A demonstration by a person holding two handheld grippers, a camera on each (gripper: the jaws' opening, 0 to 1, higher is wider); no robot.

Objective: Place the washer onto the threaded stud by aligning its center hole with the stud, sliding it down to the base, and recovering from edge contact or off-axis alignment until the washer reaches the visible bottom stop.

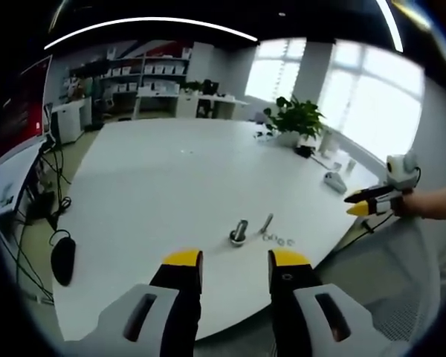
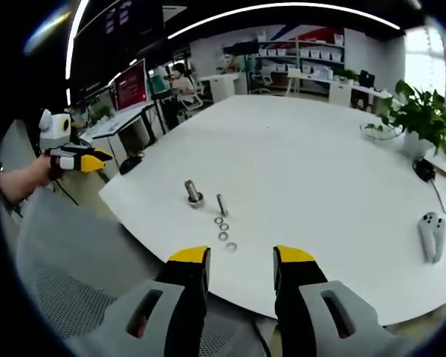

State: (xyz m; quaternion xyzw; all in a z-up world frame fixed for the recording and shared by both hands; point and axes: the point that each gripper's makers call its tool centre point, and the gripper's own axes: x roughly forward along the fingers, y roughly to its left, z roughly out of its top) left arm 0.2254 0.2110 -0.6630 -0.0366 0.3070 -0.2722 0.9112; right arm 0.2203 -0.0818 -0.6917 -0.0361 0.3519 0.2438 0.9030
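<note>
While nothing is gripped, the left claw [image 1: 236,260] is seen in the left gripper view spread wide and empty above the near edge of the white counter [image 1: 171,178], with the upright stud [image 1: 239,232] just beyond it, a loose bolt [image 1: 266,223] beside that, and the washers [image 1: 279,239] at its right. In the right gripper view, the right claw [image 2: 241,256] is likewise held wide and empty, the washers [image 2: 223,230] lying in a short row near the counter [image 2: 305,171] edge, just right of the stud [image 2: 192,193]. Since the washers are thin and flat, a slipped pinch or a tilted hole catching the threads is judged the likely failure.

A potted plant [image 2: 422,111] stands at the far edge of a large white table [image 2: 305,156], a white handheld controller [image 2: 431,236] nearby; shelving [image 1: 145,74] and a red-lit monitor [image 1: 18,111] line the office beyond.
</note>
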